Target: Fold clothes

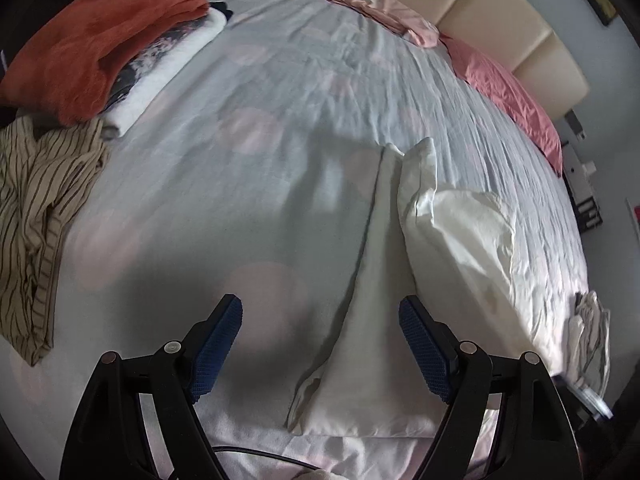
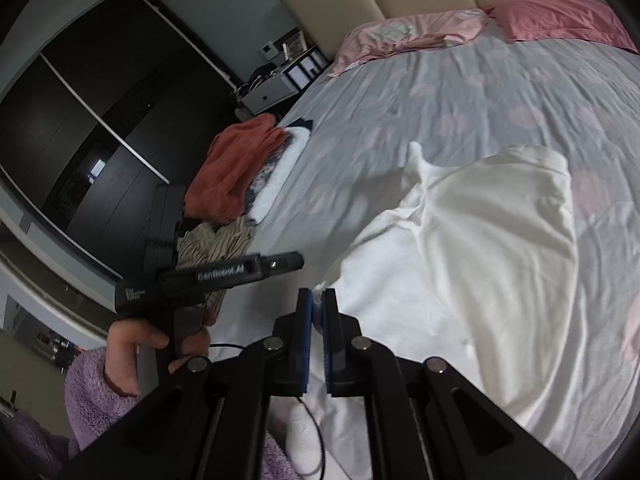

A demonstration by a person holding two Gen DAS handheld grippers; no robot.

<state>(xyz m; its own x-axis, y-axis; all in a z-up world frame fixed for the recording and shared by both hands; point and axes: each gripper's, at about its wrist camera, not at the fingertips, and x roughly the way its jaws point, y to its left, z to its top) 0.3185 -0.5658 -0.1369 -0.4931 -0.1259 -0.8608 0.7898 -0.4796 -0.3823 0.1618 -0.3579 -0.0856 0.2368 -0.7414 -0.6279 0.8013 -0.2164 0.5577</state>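
Left gripper (image 1: 320, 344) gapes empty; ahead-left lie an orange garment (image 1: 100, 36) and striped shirt (image 1: 36, 208). Right gripper (image 2: 317, 308) pinches the white garment (image 2: 480, 264) on the bedsheet (image 1: 280, 92)

On your bed (image 1: 280, 100) the garment (image 1: 452, 240) lies ahead, right of your left tongs (image 1: 320, 344). Far left sits a stack of clothes (image 1: 120, 40), with pillows (image 1: 508, 92) behind everything.

Dim, soft daylight, motion blur over the bedspread (image 1: 280, 100), strong fisheye bending with dark corners.
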